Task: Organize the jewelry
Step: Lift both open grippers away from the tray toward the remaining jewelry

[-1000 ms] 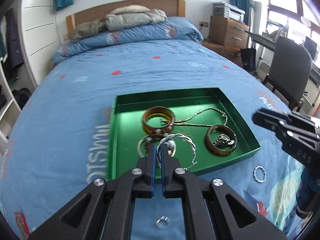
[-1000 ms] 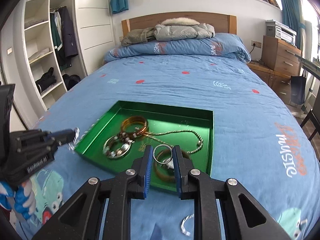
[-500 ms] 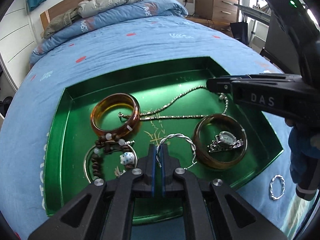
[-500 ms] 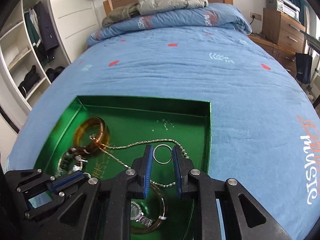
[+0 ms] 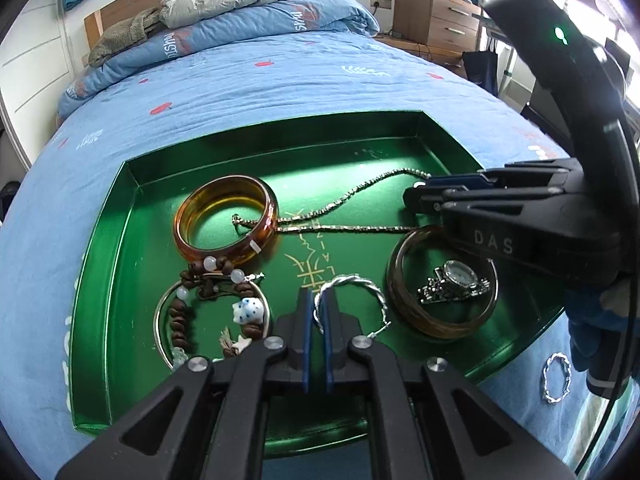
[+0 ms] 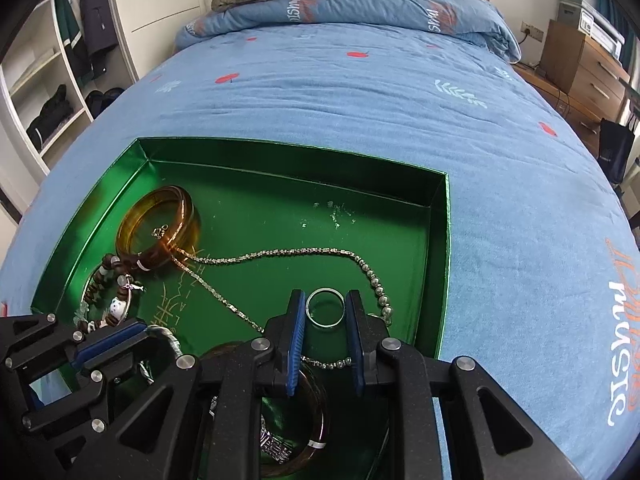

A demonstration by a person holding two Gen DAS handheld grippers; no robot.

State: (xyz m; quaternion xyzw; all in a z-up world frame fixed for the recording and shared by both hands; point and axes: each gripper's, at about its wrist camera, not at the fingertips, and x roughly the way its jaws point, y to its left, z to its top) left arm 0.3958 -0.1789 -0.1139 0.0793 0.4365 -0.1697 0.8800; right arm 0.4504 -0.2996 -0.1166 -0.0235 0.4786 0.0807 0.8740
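Note:
A green tray (image 5: 280, 122) lies on the blue bed. It holds an amber bangle (image 5: 224, 256), a chain necklace (image 5: 344, 200), a bead bracelet (image 5: 176, 320) and a brown bangle (image 5: 400, 308) around a watch (image 5: 454, 280). My left gripper (image 5: 317, 300) is low over the tray's near side. Its jaws are opening, with the rim of a twisted silver hoop (image 5: 360, 280) in the narrow gap between them. My right gripper (image 6: 325, 298) is shut on a plain silver ring (image 6: 325, 323), just above the tray floor by the necklace (image 6: 280, 252). In the left wrist view the right gripper (image 5: 416, 196) reaches in from the right.
A small twisted silver ring (image 5: 556, 376) lies on the bedcover outside the tray's right corner. A blue-gloved hand (image 5: 592, 320) holds the right gripper. A folded quilt (image 6: 360, 8) sits at the headboard, a wooden dresser (image 6: 584, 64) stands to the right and wardrobe shelves (image 6: 48, 92) to the left.
Both grippers came down and forward over the tray, the right one with the ring in it. The left pads now stand slightly further apart around the hoop.

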